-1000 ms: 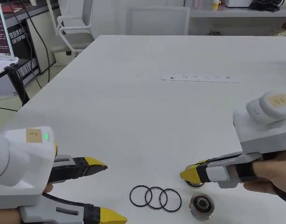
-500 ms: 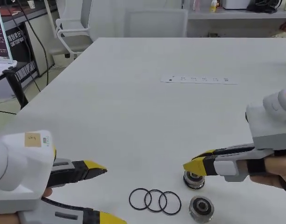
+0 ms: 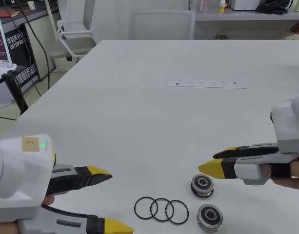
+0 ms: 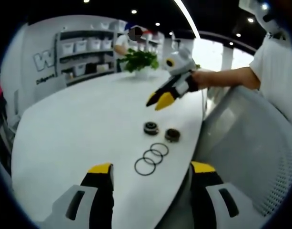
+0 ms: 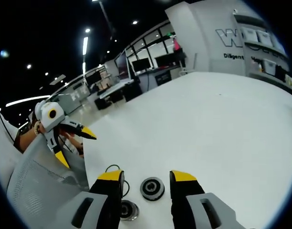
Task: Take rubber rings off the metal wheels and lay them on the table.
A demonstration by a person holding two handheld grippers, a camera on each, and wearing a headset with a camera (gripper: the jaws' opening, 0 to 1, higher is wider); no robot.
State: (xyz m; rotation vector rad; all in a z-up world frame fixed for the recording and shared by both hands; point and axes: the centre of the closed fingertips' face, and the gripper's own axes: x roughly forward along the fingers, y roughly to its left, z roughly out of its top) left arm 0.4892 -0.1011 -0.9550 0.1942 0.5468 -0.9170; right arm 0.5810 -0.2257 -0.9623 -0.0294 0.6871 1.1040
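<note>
Uncovered since a second ago, the rear silver metal wheel [image 3: 202, 185] sits on the white table [image 3: 149, 122] beside the front silver metal wheel [image 3: 210, 216]. Three linked black rubber rings [image 3: 161, 210] lie to their left. Right gripper [image 3: 208, 162] has pulled back, jaws apart and empty. Left gripper [image 3: 121, 201] is likewise spread wide.

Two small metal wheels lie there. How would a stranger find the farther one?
On the white table, near its front edge, lies a row of three thin black rubber rings. Just right of them sit two round metal wheels; yours is the one farther back, nearest the yellow-tipped right gripper.
</note>
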